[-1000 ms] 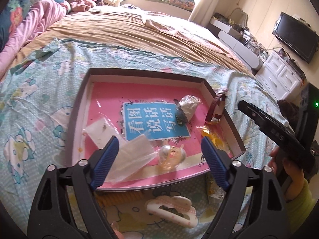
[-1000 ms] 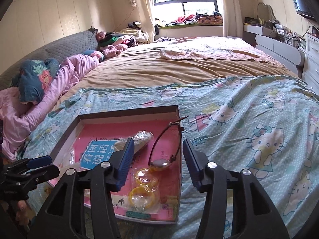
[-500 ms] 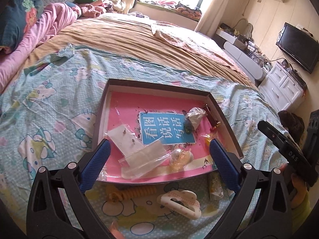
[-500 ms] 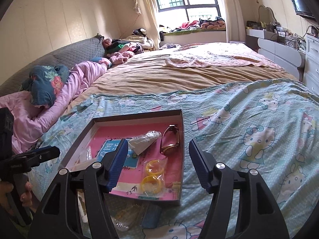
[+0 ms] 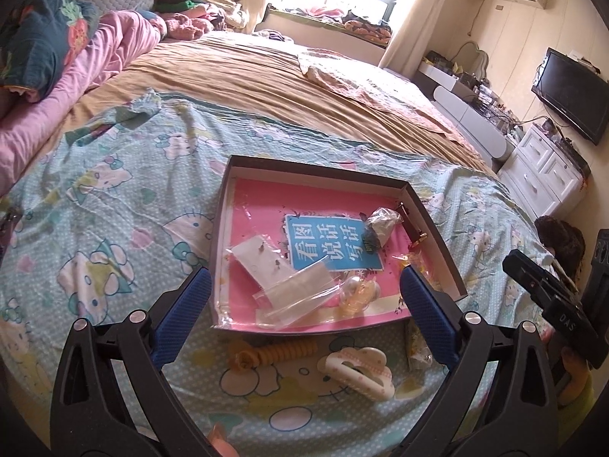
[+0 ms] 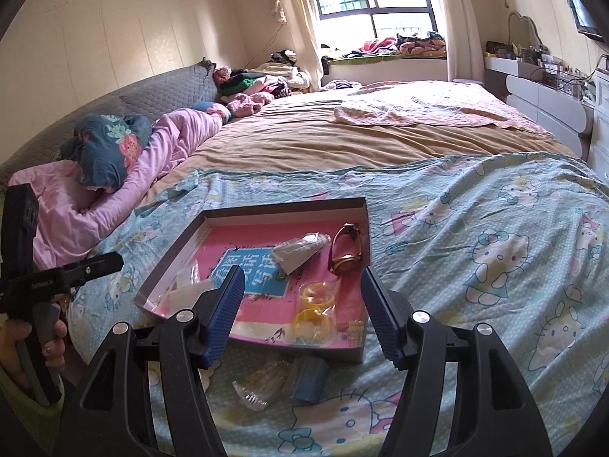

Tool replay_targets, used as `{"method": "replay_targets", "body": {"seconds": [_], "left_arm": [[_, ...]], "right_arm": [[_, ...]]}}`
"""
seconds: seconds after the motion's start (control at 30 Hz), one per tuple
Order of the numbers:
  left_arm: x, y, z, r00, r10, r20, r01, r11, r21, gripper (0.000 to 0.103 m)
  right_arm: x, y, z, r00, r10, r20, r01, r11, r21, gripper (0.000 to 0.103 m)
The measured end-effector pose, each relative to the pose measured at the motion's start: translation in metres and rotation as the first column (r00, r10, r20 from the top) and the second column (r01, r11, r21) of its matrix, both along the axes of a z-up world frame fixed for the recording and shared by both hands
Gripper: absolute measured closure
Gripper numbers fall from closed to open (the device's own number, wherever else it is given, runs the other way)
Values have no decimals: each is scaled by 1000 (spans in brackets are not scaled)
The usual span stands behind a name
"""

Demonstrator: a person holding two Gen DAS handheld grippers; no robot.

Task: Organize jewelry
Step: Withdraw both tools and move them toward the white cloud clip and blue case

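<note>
1. The bed (image 5: 95,209) is wide, spread with a pale blue cartoon-cat sheet (image 6: 475,236) at the near end and a tan blanket (image 5: 247,87) beyond it.
2. Pink bedding (image 6: 114,198) and a flowered blue pillow (image 6: 106,144) are heaped along the bed's left edge; a bright window (image 6: 373,3) stands behind the far end.
3. White drawers (image 5: 544,175) and a dark television (image 5: 571,91) line the wall past the bed's right edge.
4. A shallow box (image 5: 434,224) with dark walls and a pink floor sits on the cat sheet near the bed's near edge.
5. Inside it lie a blue card with white lettering (image 5: 331,243), clear plastic bags (image 5: 293,293), a small crumpled packet (image 5: 380,224), yellow rings in a bag (image 6: 314,308) and a brown watch (image 6: 344,251) against the right wall.
6. Outside the box, at its near wall, rest a yellow coiled hair tie (image 5: 274,352) and a white cloud-shaped hair clip (image 5: 357,369).
7. The left gripper (image 5: 304,316) hovers over the box's near wall, jaws spread wide with nothing gripped.
8. The right gripper (image 6: 300,304) hangs above the box's near right corner, jaws moderately apart and empty.
</note>
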State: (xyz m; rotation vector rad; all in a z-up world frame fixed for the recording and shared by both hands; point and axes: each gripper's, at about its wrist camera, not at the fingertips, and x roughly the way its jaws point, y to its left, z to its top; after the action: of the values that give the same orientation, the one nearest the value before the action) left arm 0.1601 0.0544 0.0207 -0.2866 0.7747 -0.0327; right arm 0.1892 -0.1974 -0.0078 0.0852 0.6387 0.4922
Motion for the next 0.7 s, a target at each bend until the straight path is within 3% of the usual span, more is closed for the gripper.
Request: {"method": "replay_targets", "body": {"seconds": [0.7], "left_arm": [[-27, 3, -5, 1000, 8, -20, -7, 999, 42, 10]], "right_arm": [[-33, 21, -23, 991, 101, -87, -104, 994, -30, 41]]}}
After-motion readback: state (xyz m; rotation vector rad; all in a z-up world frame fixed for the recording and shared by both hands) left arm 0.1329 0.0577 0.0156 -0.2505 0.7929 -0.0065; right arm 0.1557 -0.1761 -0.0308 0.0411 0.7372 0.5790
